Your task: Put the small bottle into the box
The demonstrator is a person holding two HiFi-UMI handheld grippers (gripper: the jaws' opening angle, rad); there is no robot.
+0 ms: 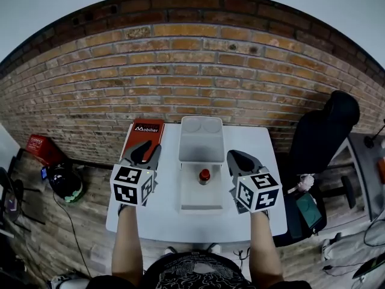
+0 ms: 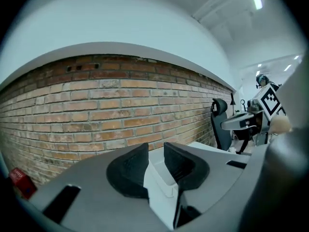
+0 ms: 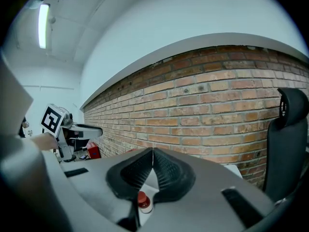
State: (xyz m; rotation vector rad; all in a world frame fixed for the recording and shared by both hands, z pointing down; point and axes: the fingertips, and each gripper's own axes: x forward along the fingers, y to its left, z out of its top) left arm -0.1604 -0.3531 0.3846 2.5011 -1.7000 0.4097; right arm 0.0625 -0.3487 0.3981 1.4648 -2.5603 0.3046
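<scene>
A big brick wall (image 1: 192, 71) fills the top of the head view. Under it, in the middle, is a white bench (image 1: 258, 143). A black chair (image 1: 325, 131) is at the right side of the frame.

In the middle of the bench lies a long white box (image 1: 201, 200). It is open, so things can go in from above. It has a far half and a near half, and I cannot tell which half is the lid. A flat red pack (image 1: 144, 136) lies at the upper left of the bench, just beside the box.

The left gripper (image 1: 146, 151) is held left of the box and the right gripper (image 1: 236, 158) right of it, one on each side, so both can reach in. Both are up off the bench.

The left jaws stand a little way apart with nothing in them. Only the box shows far off through the gap. The right jaws are pressed together at the tips and hold nothing.

The small bottle (image 1: 204, 176) has a red cap. It stands upright in the near half of the box, between the two grippers, and nothing touches it. I think the job is nearly done or done, if that half is the box.
</scene>
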